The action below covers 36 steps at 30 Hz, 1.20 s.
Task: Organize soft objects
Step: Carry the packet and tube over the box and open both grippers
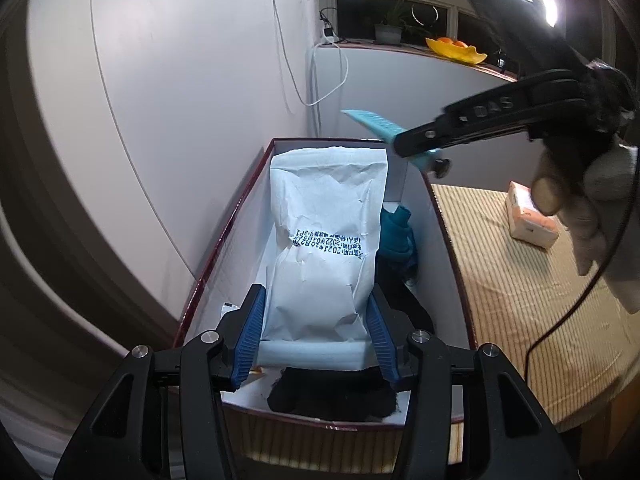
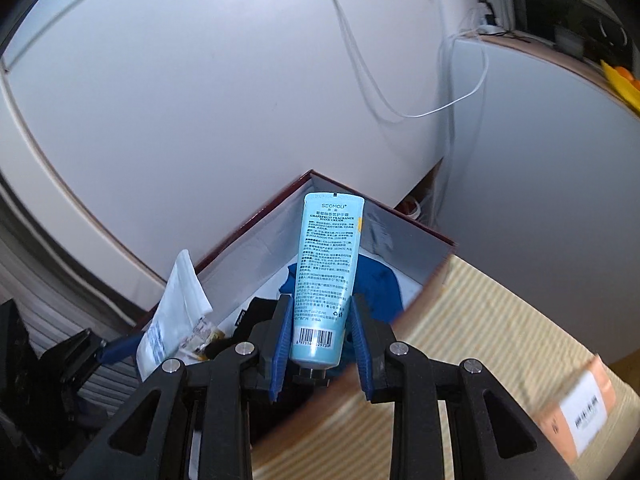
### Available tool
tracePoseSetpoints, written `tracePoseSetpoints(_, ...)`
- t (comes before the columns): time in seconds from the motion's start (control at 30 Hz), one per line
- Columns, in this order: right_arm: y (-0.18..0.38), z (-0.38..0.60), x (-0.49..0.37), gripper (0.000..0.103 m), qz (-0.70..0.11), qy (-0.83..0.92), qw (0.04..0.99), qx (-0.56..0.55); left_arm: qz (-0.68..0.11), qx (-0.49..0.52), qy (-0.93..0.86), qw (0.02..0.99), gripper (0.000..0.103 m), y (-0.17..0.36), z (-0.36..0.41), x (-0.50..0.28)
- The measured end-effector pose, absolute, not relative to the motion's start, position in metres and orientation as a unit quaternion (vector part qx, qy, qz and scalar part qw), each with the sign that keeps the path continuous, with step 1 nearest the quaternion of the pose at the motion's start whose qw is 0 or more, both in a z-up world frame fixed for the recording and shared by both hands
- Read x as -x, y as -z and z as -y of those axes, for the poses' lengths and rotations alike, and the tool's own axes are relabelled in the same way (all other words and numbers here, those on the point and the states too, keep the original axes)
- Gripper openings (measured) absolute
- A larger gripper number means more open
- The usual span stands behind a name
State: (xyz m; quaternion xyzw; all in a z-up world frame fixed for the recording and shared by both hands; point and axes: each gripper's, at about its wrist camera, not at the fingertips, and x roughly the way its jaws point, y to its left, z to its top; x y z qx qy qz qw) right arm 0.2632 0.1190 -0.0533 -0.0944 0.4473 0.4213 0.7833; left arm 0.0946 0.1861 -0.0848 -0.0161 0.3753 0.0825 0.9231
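My left gripper (image 1: pixel 316 336) is shut on a white soft pouch (image 1: pixel 326 240) with printed text, held over an open dark-red box (image 1: pixel 448 248) with white inside walls. A blue cloth (image 1: pixel 396 236) and black fabric (image 1: pixel 332 392) lie in the box. My right gripper (image 2: pixel 320 344) is shut on a light-blue hand cream tube (image 2: pixel 326 276), held above the box's near edge (image 2: pixel 432 276); the tube also shows in the left wrist view (image 1: pixel 376 124). The pouch shows at the left in the right wrist view (image 2: pixel 176 312).
The box stands on a yellow striped bedcover (image 1: pixel 532 292) against a white wall (image 1: pixel 180 100). An orange-white packet (image 1: pixel 530 224) lies on the cover to the right. A white cable (image 2: pixel 400 92) hangs on the wall. A windowsill holds a yellow bowl (image 1: pixel 456 50).
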Motion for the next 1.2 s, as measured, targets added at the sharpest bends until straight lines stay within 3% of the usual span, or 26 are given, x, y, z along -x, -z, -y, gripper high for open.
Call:
tracePoseSetpoints(0.4,0.075,-0.146,-0.287,0.027,-0.460,-0.417,0.777,0.103,-0.383,0.023,-0.095,0.919,0.058,0.091,-0.191,-0.105)
tracePoseSetpoints(0.47,0.075,-0.146,-0.287,0.031,-0.458,-0.416,0.779,0.102,-0.382,0.022,-0.099,0.919,0.065,0.090,-0.191,-0.105)
tracePoseSetpoints(0.53,0.071,-0.143,-0.285,0.049,-0.450,-0.416,0.784,0.098,-0.383,0.025,-0.100,0.918,0.066,0.090,-0.193,-0.106)
tracePoseSetpoints(0.57,0.070,-0.143,-0.284,0.051,-0.448,-0.417,0.785,0.097,-0.383,0.027,-0.100,0.918,0.066,0.090,-0.193,-0.106)
tracePoseSetpoints(1.2,0.042,-0.096,-0.246,0.055,-0.422,-0.423,0.797,0.085,-0.357,0.025,-0.100,0.928,0.066,0.067,-0.172,-0.080)
